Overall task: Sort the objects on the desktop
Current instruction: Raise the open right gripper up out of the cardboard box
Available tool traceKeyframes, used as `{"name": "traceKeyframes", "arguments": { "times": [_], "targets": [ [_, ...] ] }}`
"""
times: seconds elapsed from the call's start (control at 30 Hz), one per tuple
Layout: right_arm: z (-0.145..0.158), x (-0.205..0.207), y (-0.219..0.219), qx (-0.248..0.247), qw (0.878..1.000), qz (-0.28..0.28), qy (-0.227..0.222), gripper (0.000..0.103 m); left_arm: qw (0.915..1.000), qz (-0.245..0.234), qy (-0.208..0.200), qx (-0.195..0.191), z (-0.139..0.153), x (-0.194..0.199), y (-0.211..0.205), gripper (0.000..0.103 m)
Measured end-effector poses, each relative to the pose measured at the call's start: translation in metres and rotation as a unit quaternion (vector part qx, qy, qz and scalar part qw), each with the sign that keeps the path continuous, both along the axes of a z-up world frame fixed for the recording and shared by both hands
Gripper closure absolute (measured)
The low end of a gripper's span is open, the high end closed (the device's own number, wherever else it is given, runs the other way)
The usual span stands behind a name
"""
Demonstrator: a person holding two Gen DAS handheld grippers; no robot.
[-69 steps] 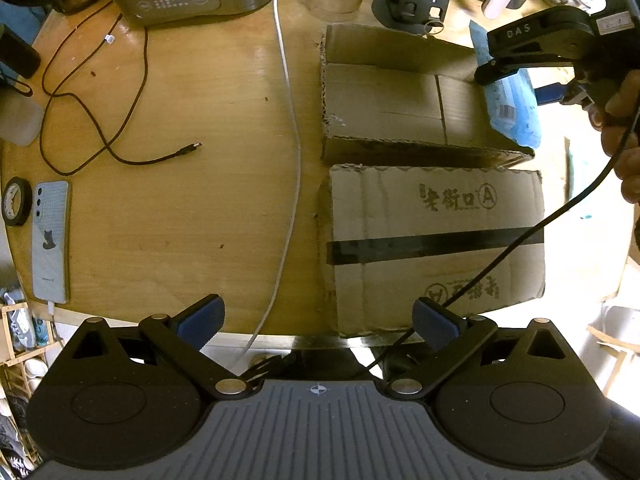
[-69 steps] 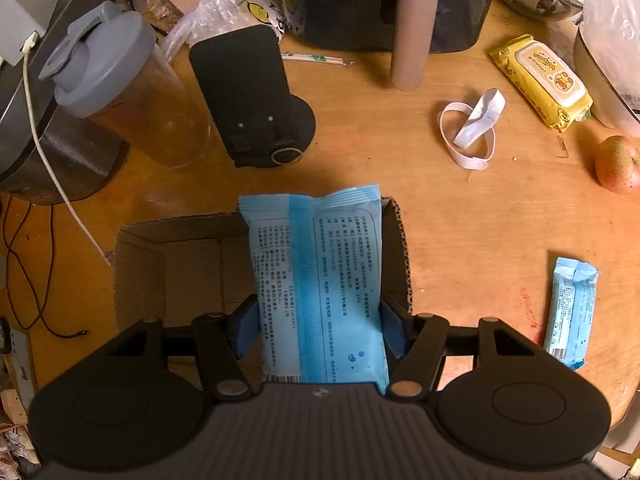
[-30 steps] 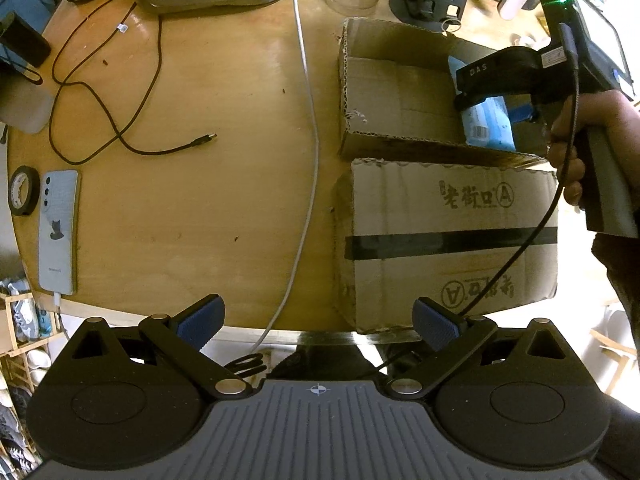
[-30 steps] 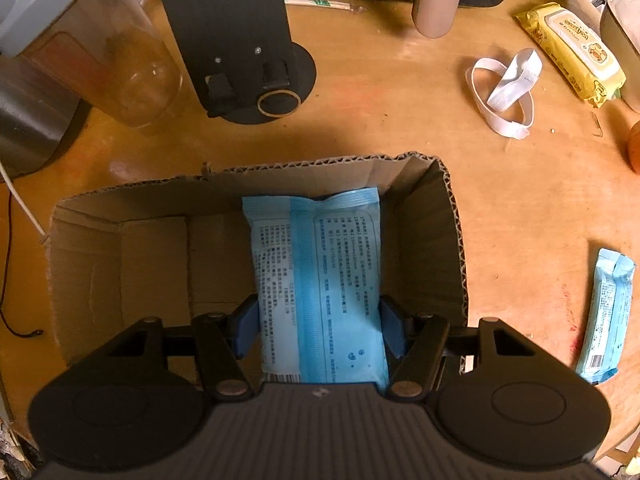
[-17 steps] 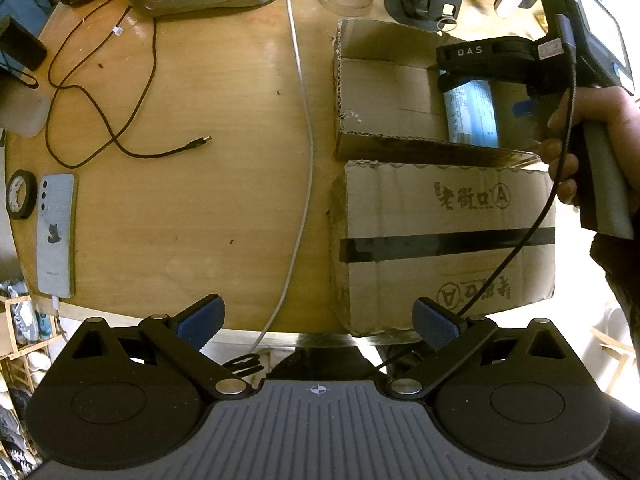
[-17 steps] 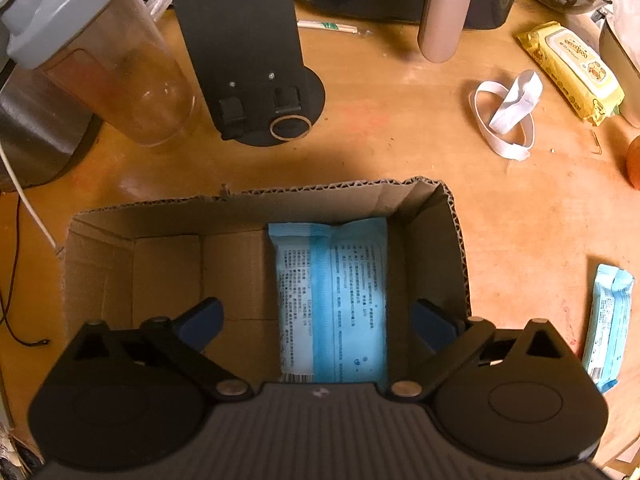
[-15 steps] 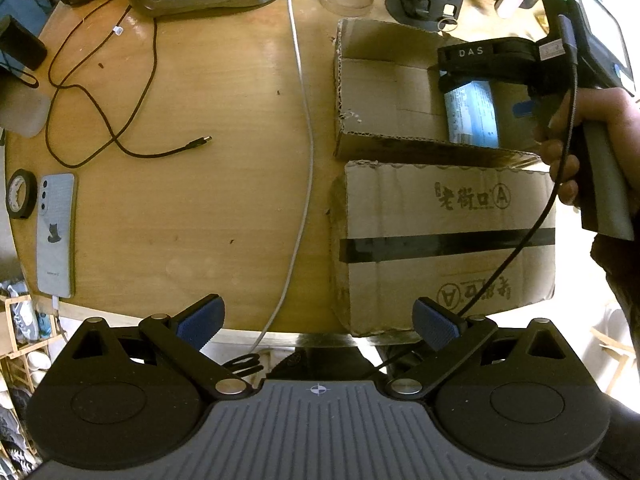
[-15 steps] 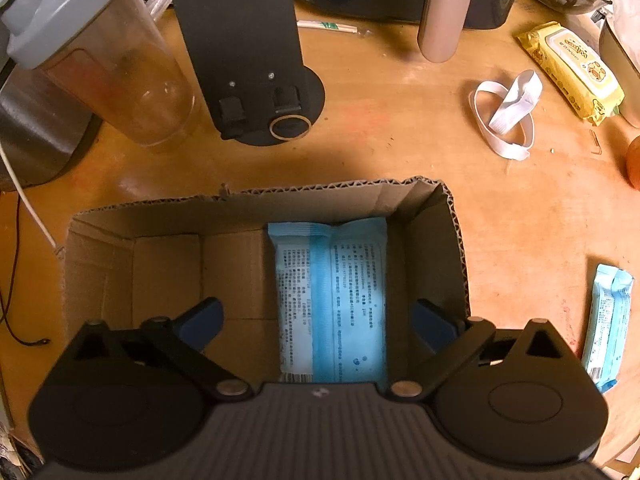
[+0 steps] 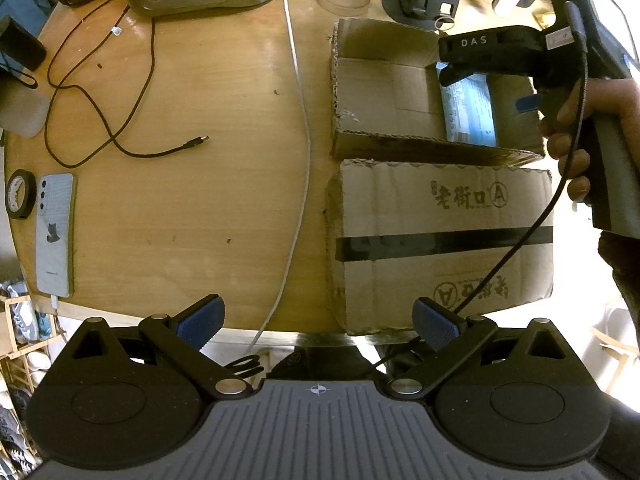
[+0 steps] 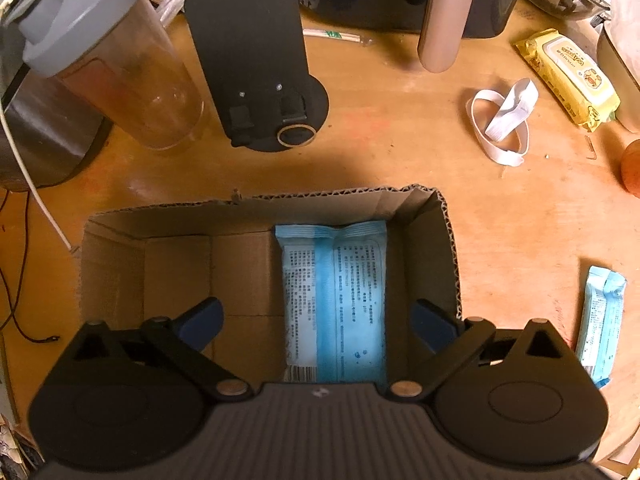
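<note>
A blue tissue pack [image 10: 334,300] lies flat on the floor of the open cardboard box [image 10: 112,264], towards its right side. My right gripper [image 10: 318,322] hovers above the box, open and empty. In the left wrist view the same pack [image 9: 470,110] shows inside the box [image 9: 384,92], under the right gripper [image 9: 486,76]. My left gripper [image 9: 318,322] is open and empty at the table's near edge. A smaller blue packet [image 10: 602,322] lies on the table right of the box.
A closed taped carton [image 9: 440,240] sits in front of the open box. A phone [image 9: 54,232], tape roll [image 9: 18,198], black cable [image 9: 120,136] and white cable [image 9: 300,140] lie left. A shaker bottle [image 10: 116,60], black stand [image 10: 260,64], white band [image 10: 504,120] and yellow wipes pack [image 10: 568,76] lie beyond.
My right gripper opened and let go of the blue tissue pack, which now lies in the box. It has since lifted slightly. My left gripper has stayed open and almost still.
</note>
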State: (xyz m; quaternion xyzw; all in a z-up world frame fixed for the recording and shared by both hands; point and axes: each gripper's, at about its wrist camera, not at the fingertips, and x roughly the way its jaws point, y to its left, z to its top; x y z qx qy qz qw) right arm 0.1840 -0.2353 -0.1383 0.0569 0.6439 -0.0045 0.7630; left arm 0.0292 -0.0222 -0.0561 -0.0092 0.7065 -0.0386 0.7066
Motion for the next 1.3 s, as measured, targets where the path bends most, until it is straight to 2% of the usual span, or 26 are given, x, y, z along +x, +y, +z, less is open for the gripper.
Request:
{"name": "traceKeyframes", "arguments": {
  "times": [0.73, 1.3],
  "targets": [
    [0.041, -0.001, -0.007, 0.001, 1.000, -0.004, 0.001, 0.000, 1.0000, -0.005, -0.003, 0.000, 0.001, -0.001, -0.012, 0.000],
    [0.042, 0.000, -0.029, -0.011, 1.000, -0.014, 0.002, 0.000, 0.9999, -0.010, -0.003, 0.002, 0.002, -0.002, -0.027, 0.000]
  ]
}}
